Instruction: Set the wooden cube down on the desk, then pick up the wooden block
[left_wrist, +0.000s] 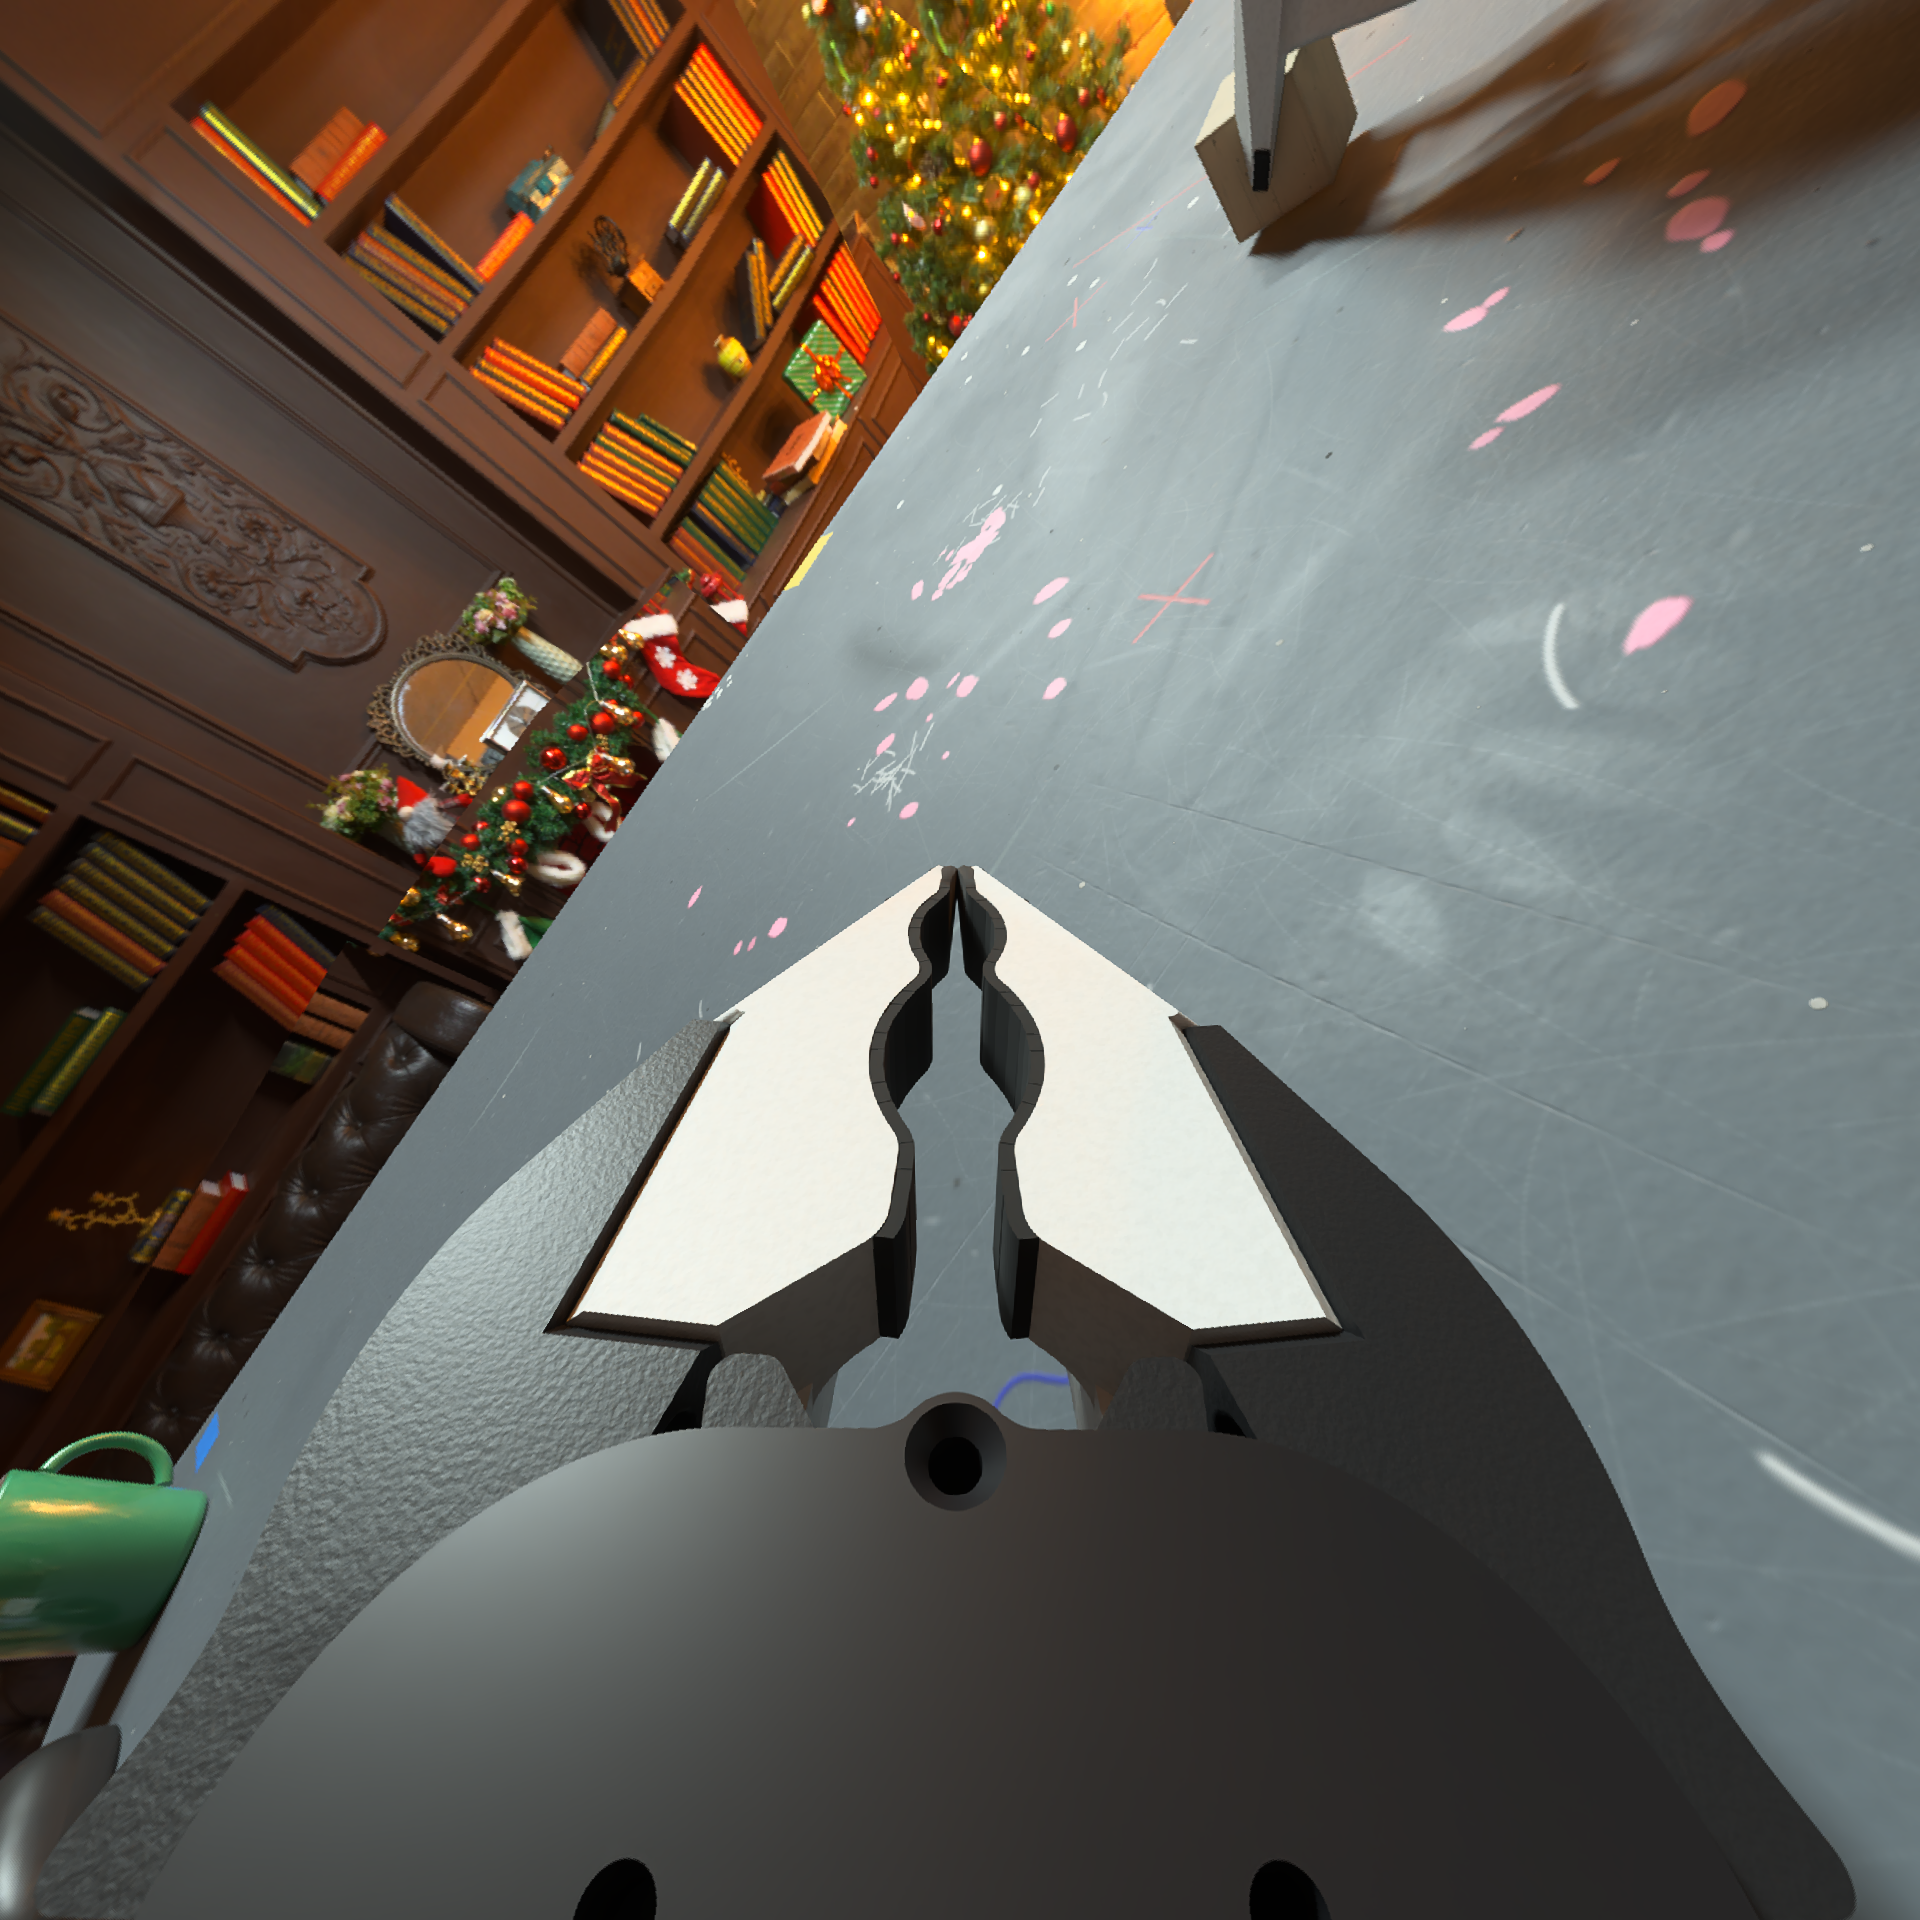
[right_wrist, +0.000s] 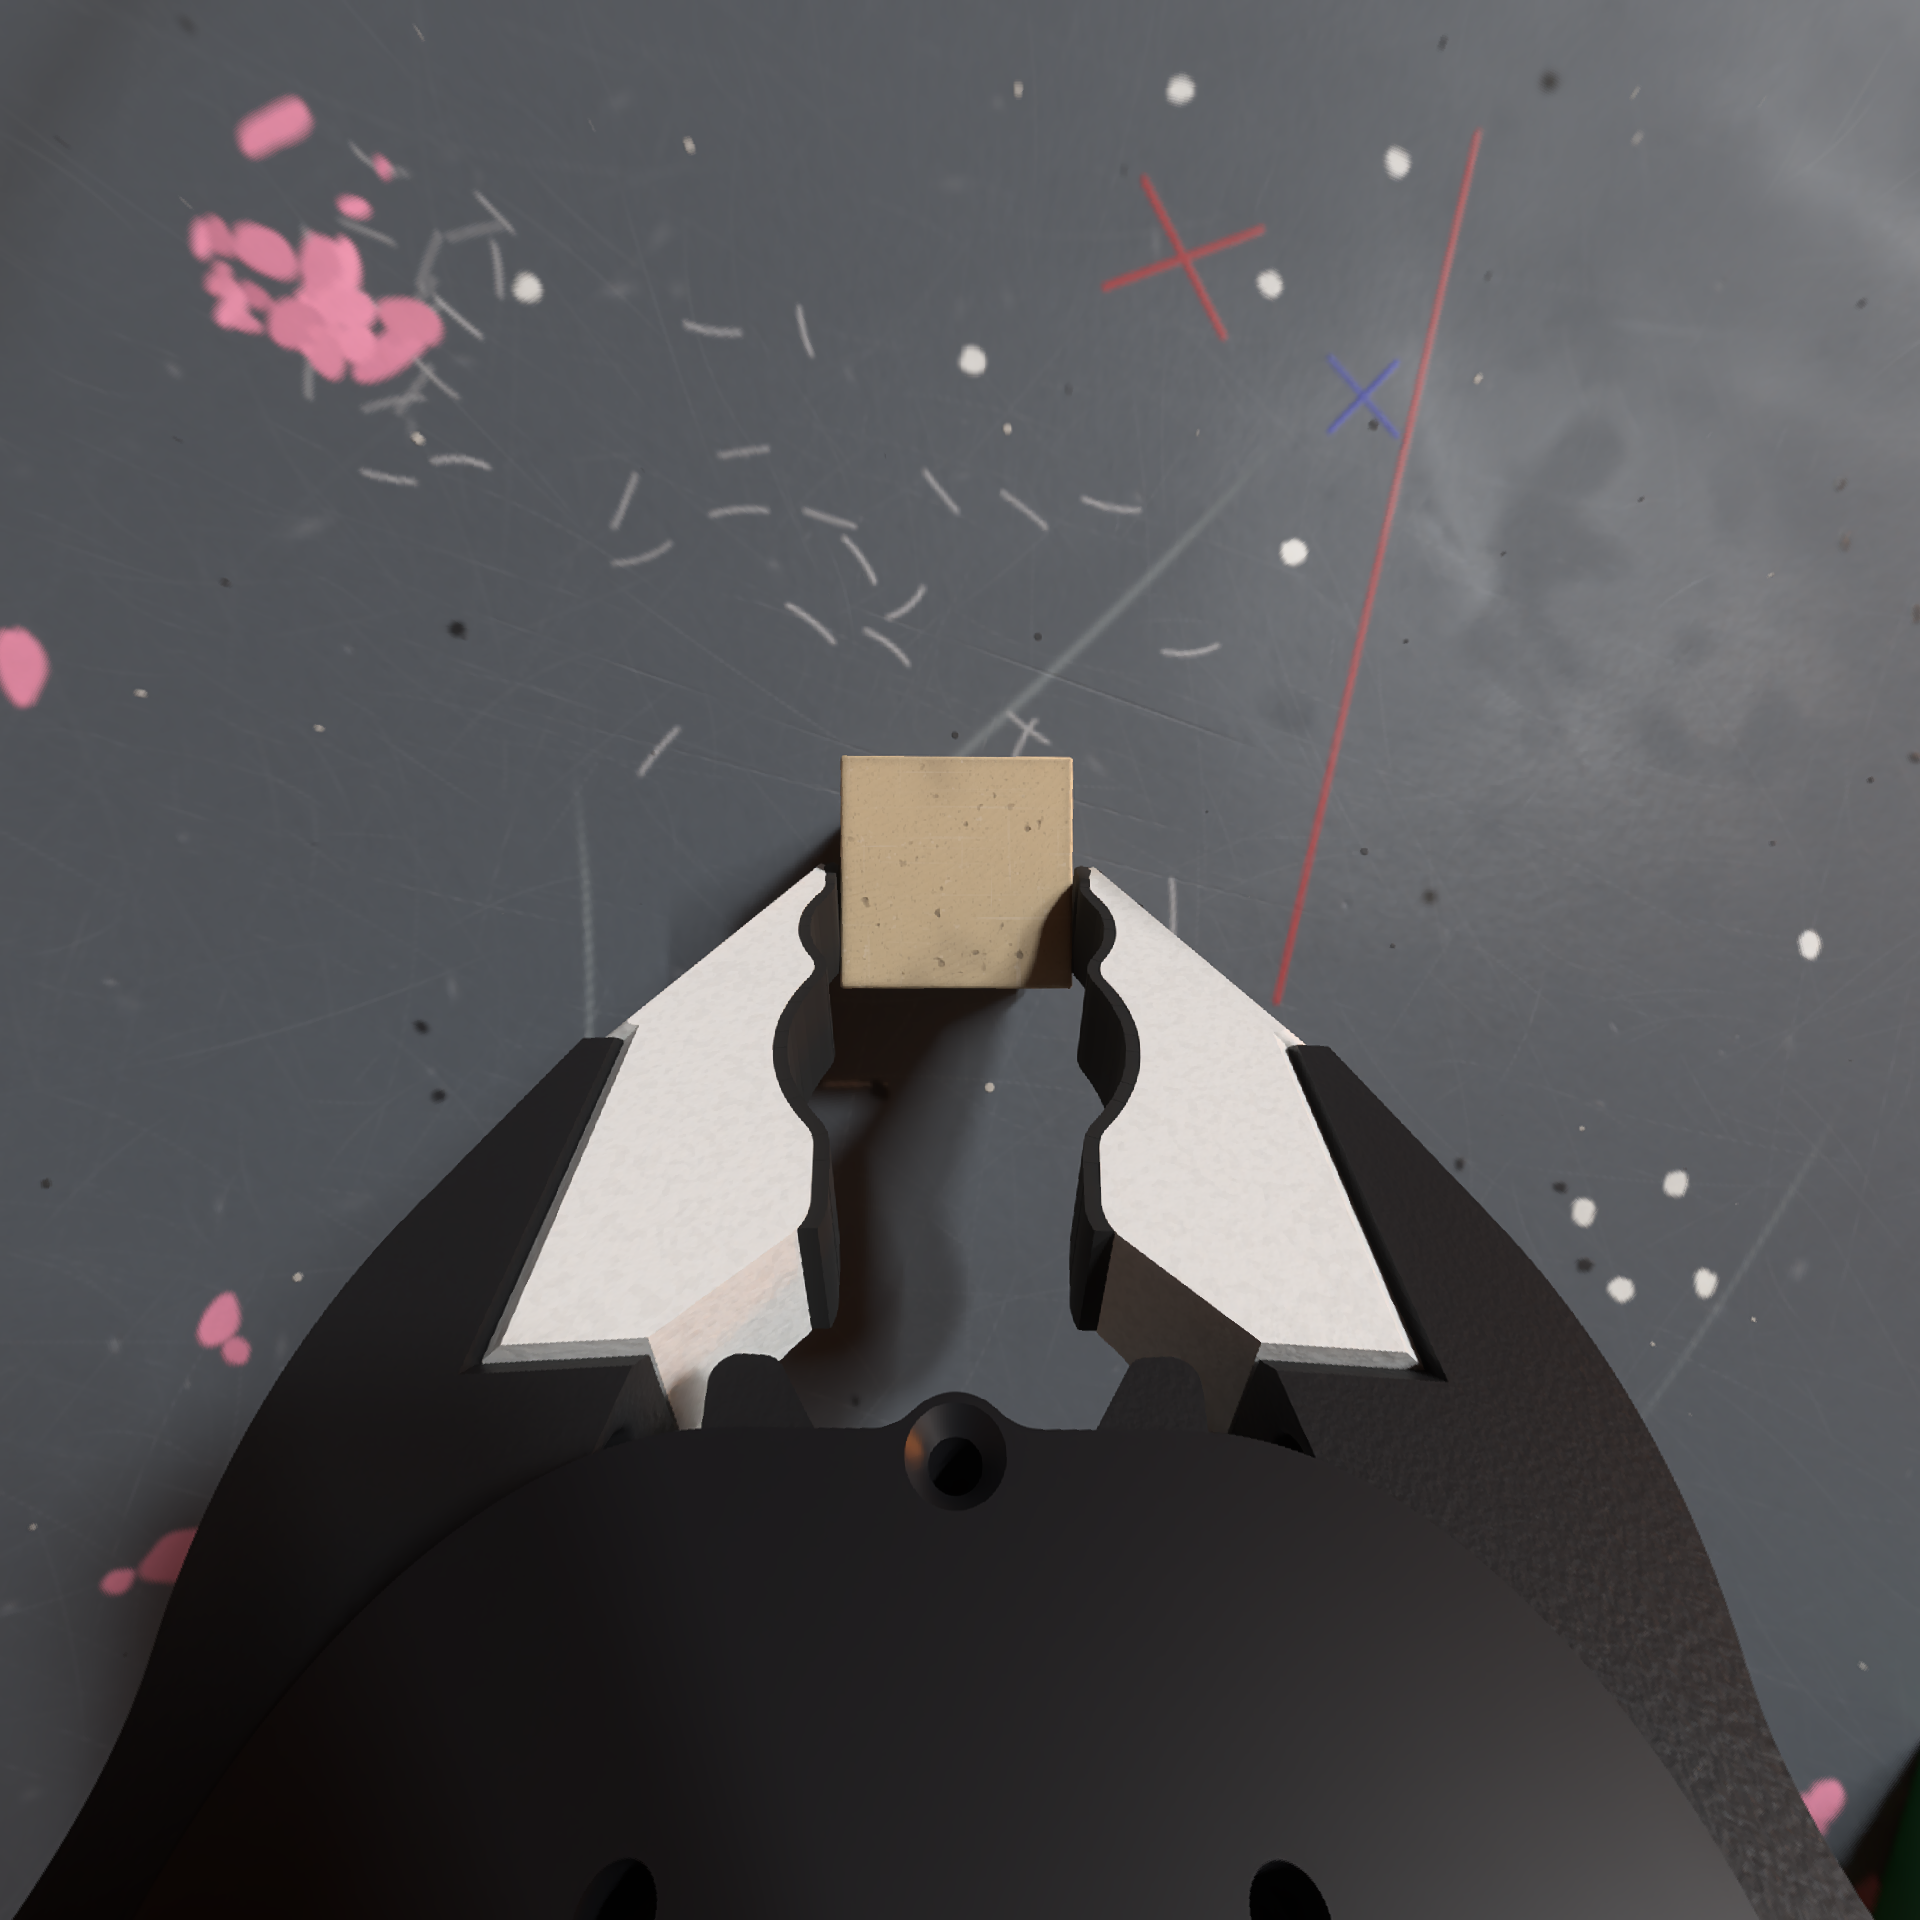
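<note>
The pale wooden cube (right_wrist: 954, 868) sits between the fingertips of my right gripper (right_wrist: 956, 904), which points straight down at the dark grey desk (right_wrist: 468, 831). Both fingers press against its sides. In the left wrist view the same cube (left_wrist: 1317, 135) is at the top right, at desk level with its shadow at its base, and one finger (left_wrist: 1260, 94) of the right gripper stands in front of it. My left gripper (left_wrist: 956, 878) is shut and empty, low over the desk (left_wrist: 1351, 831), well away from the cube. No other wooden block is in view.
A green mug (left_wrist: 94, 1548) lies near the desk's edge at the lower left of the left wrist view. The desk edge runs diagonally there, with bookshelves and a decorated tree beyond. The desk bears pink paint spots, scratches and crosses.
</note>
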